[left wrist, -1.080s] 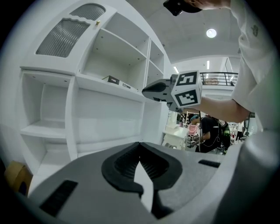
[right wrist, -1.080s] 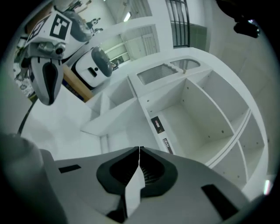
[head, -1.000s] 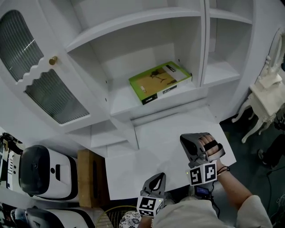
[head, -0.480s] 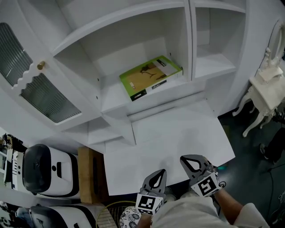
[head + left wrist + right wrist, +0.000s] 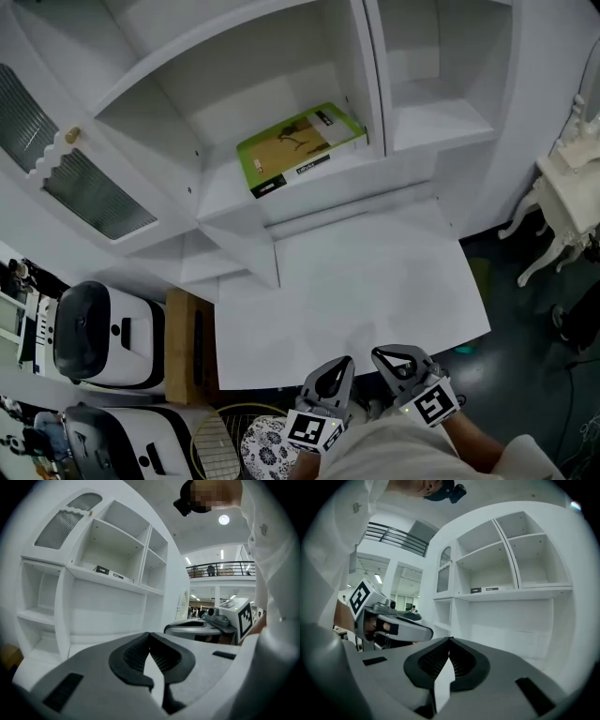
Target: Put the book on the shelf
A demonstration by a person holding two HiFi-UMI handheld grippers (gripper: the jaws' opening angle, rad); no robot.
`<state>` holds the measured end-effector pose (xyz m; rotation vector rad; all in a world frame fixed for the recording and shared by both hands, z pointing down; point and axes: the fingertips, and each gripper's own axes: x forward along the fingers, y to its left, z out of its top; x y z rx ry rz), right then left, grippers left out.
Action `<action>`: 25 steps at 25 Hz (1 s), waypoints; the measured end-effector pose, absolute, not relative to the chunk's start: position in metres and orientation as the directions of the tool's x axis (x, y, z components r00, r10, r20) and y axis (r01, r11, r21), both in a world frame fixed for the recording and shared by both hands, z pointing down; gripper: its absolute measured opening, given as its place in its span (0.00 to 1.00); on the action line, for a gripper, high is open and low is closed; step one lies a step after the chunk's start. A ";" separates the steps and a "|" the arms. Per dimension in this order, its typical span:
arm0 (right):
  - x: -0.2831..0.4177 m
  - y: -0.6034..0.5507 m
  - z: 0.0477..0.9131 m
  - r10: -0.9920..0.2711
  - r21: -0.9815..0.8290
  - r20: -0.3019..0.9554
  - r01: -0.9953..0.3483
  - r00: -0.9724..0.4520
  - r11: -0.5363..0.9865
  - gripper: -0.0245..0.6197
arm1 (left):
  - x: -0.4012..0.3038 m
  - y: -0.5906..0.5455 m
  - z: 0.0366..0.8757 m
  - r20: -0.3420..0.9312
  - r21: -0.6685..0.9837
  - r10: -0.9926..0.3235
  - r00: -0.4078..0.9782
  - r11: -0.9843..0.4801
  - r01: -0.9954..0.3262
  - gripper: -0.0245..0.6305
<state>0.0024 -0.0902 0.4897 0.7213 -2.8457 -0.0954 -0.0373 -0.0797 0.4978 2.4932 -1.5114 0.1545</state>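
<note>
Seemingly one book on shelf; left gripper, right gripper both closed.

The print on the cover and spine of the book is too small to read. In both gripper views only its front edge shows over the lip of the shelf, as small dark and white labels.

The left edge of the head view cuts off the cabinet door with ribbed glass, and also the white machines below it. The right edge cuts the white furniture.

The person's white clothing hides the rear of the left gripper and the right gripper. A round patterned thing is half hidden beside the left gripper; I cannot tell what it is.
</note>
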 end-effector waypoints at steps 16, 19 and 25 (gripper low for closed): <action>0.012 -0.025 0.497 -0.477 0.031 0.172 -0.479 -0.862 0.877 0.06 | -0.029 0.004 0.485 0.190 0.083 -0.848 0.494 -0.488 -0.869 0.04; -0.007 0.005 0.490 -0.464 0.009 0.146 -0.467 -0.874 0.884 0.06 | -0.046 0.032 0.486 0.180 0.099 -0.858 0.481 -0.470 -0.877 0.04; -0.023 0.060 0.484 -0.469 0.016 0.136 -0.471 -0.873 0.882 0.06 | -0.060 0.082 0.501 0.189 0.137 -0.843 0.503 -0.485 -0.864 0.04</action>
